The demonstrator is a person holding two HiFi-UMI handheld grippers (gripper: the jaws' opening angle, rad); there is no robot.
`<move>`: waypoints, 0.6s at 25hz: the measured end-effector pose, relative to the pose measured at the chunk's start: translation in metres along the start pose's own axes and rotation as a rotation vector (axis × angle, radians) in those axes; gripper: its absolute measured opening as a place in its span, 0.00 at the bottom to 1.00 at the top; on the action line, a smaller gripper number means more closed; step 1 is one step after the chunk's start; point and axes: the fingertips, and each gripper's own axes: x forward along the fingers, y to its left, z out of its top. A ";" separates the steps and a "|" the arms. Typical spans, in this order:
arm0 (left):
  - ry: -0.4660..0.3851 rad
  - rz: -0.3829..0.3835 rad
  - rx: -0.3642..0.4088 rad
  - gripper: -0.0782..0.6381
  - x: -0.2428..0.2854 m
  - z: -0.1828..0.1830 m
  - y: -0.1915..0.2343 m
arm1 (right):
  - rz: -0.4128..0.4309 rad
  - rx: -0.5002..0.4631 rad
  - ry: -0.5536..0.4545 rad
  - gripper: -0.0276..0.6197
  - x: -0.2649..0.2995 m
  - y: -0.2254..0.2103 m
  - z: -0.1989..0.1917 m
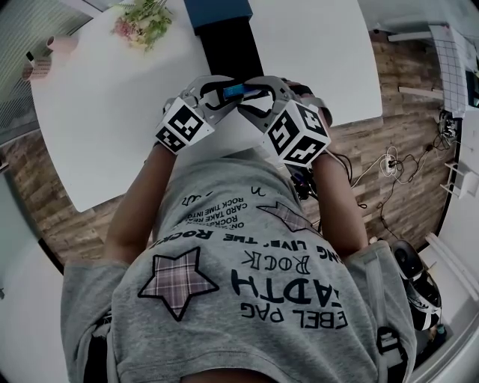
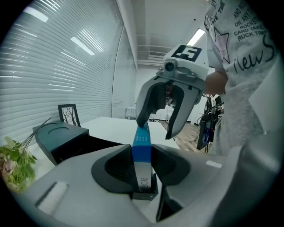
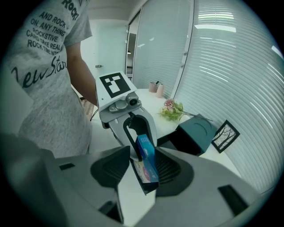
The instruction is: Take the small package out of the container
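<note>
A small blue and white package [image 1: 241,91] hangs in the air between my two grippers, which face each other in front of the person's chest. In the left gripper view the package [image 2: 142,153] stands edge-on in my left gripper [image 2: 142,166], whose pads press on both its sides. My right gripper [image 2: 156,129] is open, and only one of its fingers [image 2: 143,111] touches the package's far end. In the right gripper view the package [image 3: 145,159] leans on one jaw of the right gripper [image 3: 143,167], with a gap on the other side. The dark container [image 3: 197,132] stands behind on the table.
The white table [image 1: 112,112] carries a bunch of flowers [image 1: 142,22], a small framed picture [image 3: 225,135] and two cups [image 3: 156,87]. The container [image 2: 62,139] sits at the table's far side. Cables and a power strip [image 1: 389,161] lie on the wooden floor to the right.
</note>
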 end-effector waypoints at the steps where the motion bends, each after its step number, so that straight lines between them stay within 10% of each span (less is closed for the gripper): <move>1: 0.001 -0.007 0.007 0.29 0.000 0.001 -0.002 | 0.004 0.003 -0.002 0.32 -0.001 0.000 0.001; 15: 0.028 0.024 0.023 0.24 -0.003 0.004 -0.004 | -0.001 0.030 -0.032 0.26 -0.010 -0.004 0.008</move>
